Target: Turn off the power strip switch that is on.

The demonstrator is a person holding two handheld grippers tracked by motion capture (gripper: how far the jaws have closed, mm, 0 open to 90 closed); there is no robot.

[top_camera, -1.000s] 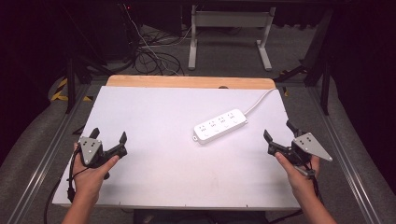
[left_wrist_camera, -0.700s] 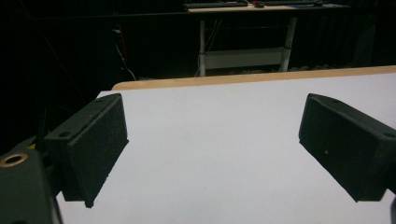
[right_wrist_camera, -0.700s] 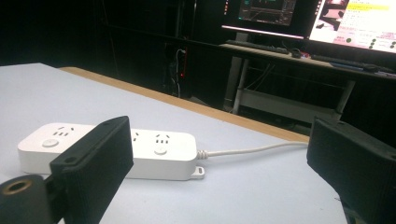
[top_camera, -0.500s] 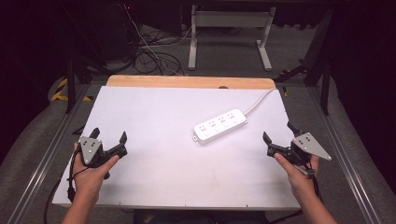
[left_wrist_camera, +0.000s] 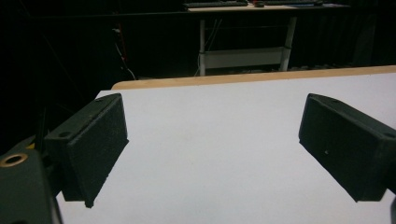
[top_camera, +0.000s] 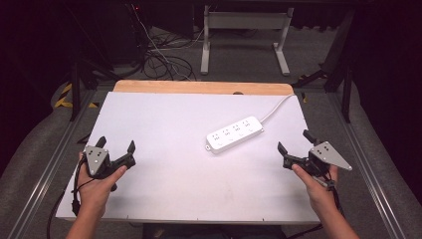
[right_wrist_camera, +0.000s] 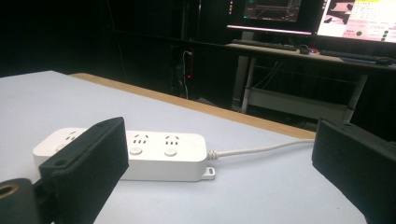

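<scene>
Lying flat on white table (top_camera: 164, 129), right of centre: white power strip (top_camera: 234, 134), cord (top_camera: 276, 107) running off far edge. Right gripper (top_camera: 295, 147) hovering just right of it, jaws spread wide, empty. Left gripper (top_camera: 117, 147) sitting well apart near left edge, jaws likewise spread, gripping nothing.

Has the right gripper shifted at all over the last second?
No. The right gripper sits at the same spot beside the power strip, near the table's right edge.
</scene>
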